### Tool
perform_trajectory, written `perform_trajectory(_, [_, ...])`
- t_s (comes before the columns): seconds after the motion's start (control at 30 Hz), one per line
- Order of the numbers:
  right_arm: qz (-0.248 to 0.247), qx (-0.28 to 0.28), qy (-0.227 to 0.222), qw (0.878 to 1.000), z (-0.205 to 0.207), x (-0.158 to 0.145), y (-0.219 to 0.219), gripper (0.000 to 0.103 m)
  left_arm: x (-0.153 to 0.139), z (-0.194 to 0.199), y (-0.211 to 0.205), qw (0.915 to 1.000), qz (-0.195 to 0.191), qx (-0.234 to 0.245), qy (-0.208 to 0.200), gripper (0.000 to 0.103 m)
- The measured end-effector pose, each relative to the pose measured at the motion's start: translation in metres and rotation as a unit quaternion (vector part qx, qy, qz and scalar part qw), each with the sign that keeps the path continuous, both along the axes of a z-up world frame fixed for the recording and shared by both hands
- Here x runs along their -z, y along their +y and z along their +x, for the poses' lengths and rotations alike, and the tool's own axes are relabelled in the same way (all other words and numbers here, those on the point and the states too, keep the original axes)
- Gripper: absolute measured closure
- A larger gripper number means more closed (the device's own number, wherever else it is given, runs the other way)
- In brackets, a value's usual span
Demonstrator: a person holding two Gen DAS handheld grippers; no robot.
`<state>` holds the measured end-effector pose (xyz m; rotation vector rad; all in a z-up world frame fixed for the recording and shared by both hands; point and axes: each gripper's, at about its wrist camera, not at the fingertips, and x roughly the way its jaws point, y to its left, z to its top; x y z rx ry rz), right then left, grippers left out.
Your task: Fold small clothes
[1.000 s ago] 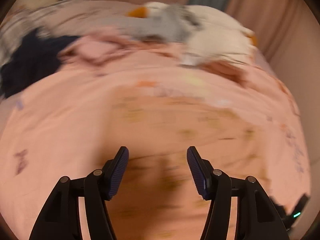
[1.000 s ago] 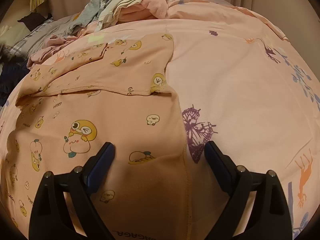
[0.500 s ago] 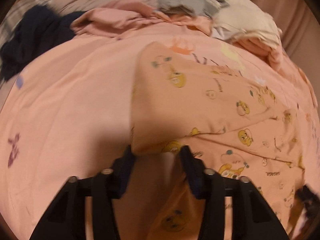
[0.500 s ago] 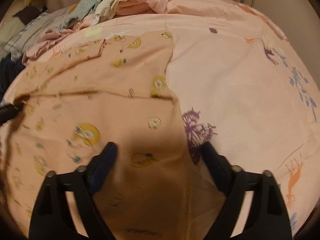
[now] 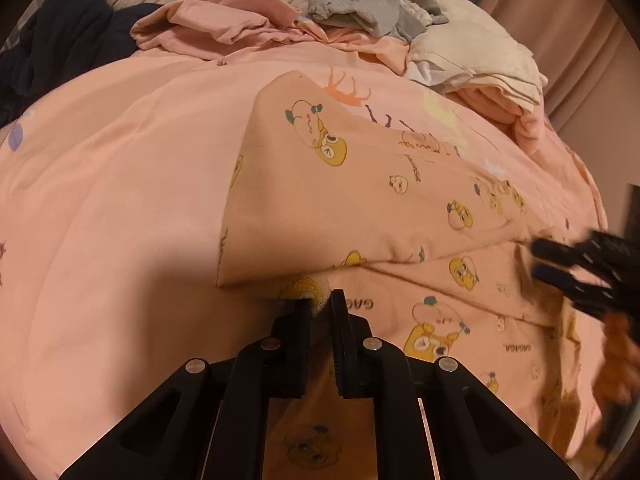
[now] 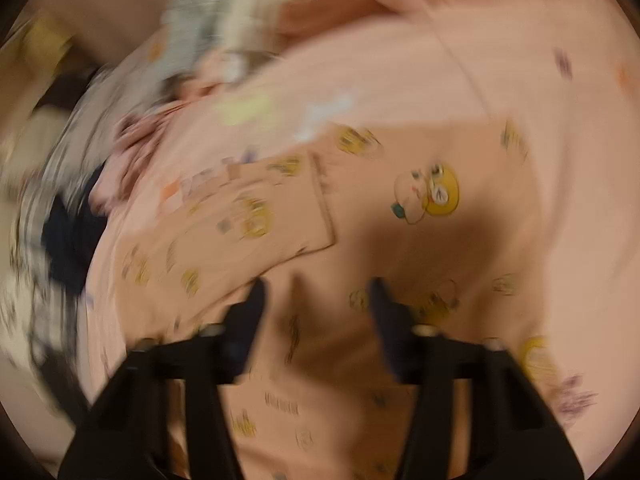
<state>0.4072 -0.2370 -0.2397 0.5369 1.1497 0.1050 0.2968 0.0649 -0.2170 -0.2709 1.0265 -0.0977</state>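
**Left grips the hem; the fold runs toward 1 o'clock**

Your left gripper [image 5: 320, 306] has its jaws nearly closed, pinching the near edge of the peach printed garment [image 5: 360, 200], which lies dead ahead at 12 and stretches long toward 1–2 o'clock. Your right gripper [image 6: 316, 300], jaws spread and holding nothing, hovers over the same cloth; that view is blurred. Bare pink duvet [image 5: 120, 200] at 9–10 o'clock offers room. Farther, at 12–1, lies the clothes pile [image 5: 460, 52].
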Motion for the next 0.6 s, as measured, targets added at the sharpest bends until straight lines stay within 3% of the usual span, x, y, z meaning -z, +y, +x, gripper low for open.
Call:
perform_trajectory(0.07, [0.049,0.016,0.016,0.999,0.012,0.016,-0.004,0.069,0.001,-0.002,-0.004,0.9996,0.020,0.015,-0.010,0.092])
perform_trajectory(0.17, [0.059,0.029,-0.017,0.998,0.019,0.010,-0.003,0.067,0.001,-0.004,-0.013,0.9977,0.056,0.032,-0.022,0.092])
perform_trajectory(0.23, [0.079,0.021,-0.029,0.996,0.023,0.006,0.002,0.066,0.001,-0.002,-0.012,0.9983,0.048,0.026,-0.019,0.092])
perform_trajectory(0.33, [0.088,0.032,-0.014,0.995,0.034,0.011,0.007,0.062,0.005,0.002,0.002,0.9999,-0.005,0.007,-0.008,0.092])
perform_trajectory(0.4, [0.071,0.037,-0.012,0.997,0.037,0.014,0.012,0.080,0.005,0.003,0.004,0.9999,-0.013,0.004,-0.003,0.092])
perform_trajectory(0.43, [0.056,0.042,-0.010,0.997,0.039,0.015,0.014,0.098,0.004,0.004,0.003,0.9999,-0.010,0.000,0.000,0.092])
perform_trajectory(0.6, [0.044,0.099,-0.039,0.993,0.022,-0.003,-0.007,0.098,0.000,0.004,-0.003,0.9994,0.021,-0.027,-0.003,0.093])
